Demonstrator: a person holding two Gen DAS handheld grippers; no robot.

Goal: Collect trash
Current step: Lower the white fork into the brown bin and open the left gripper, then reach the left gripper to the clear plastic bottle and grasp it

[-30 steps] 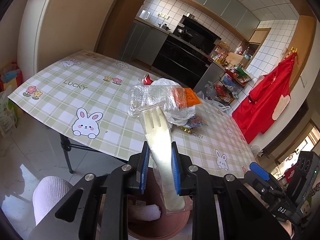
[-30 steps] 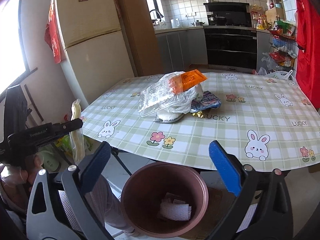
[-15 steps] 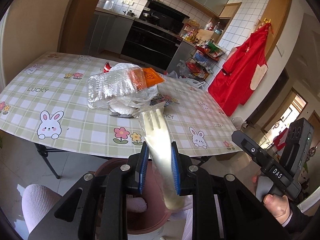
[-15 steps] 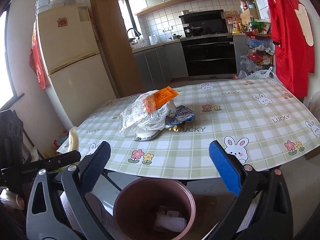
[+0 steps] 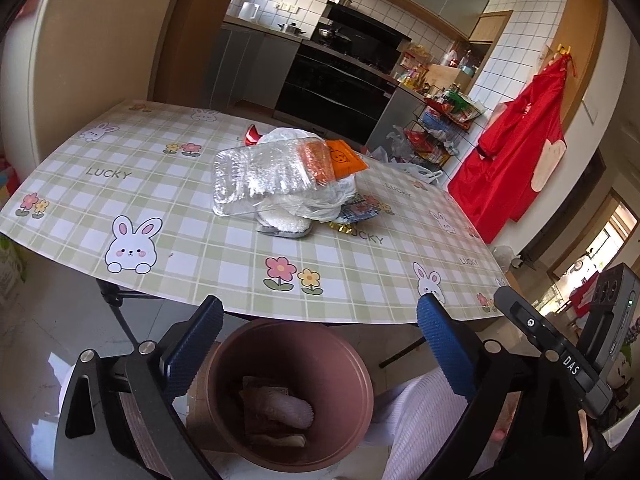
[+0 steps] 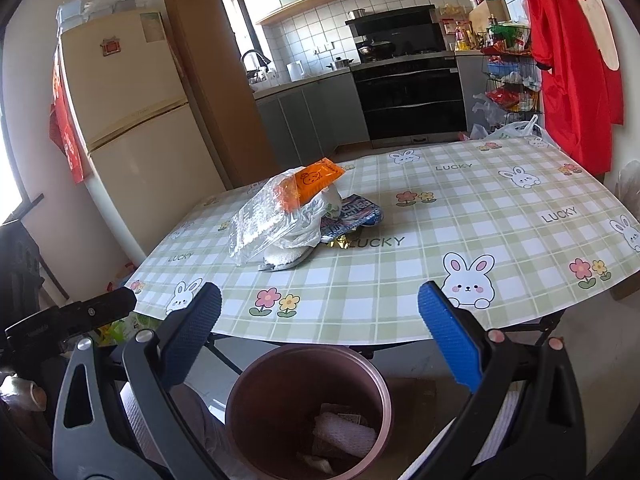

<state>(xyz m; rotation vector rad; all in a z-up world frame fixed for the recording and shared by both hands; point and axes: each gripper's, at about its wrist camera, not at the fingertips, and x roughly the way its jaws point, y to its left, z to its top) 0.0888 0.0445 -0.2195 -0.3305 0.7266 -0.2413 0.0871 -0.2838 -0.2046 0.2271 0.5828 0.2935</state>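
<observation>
Left wrist view: the left hand-held gripper [image 5: 318, 332] has its jaws opening, already spread wide, with nothing between the blue pads [image 5: 440, 344]. Directly below it stands a brown bin [image 5: 240, 344] on the floor, just in front of the near edge of the worktop [image 5: 200, 264]. Inside the bin lie a pale glove [image 5: 286, 406] and some paper scraps. At the right edge of this view the other device shows, dark and marked with letters, a fingertip beneath it.

In the right wrist view, the right hand-held gripper [image 6: 320, 320] is also spread wide and empty, touching nothing. The same bin [image 6: 248, 384] sits below and between its arms, with white crumpled trash [image 6: 344, 432] in the bottom.

Farther out, near the middle of the worktop, a heap of trash remains: a clear plastic bag [image 5: 260, 176] lying over a white foam piece [image 5: 284, 222], an orange packet [image 5: 344, 158] on top toward the far side, and a blue snack wrapper [image 5: 360, 212] touching the heap on its right. A small red scrap [image 5: 252, 135] peeks out behind the heap.

Beyond the worktop are a refrigerator [image 6: 132, 120], a black oven [image 6: 412, 96] and a red garment [image 5: 516, 160] hanging on the wall.
</observation>
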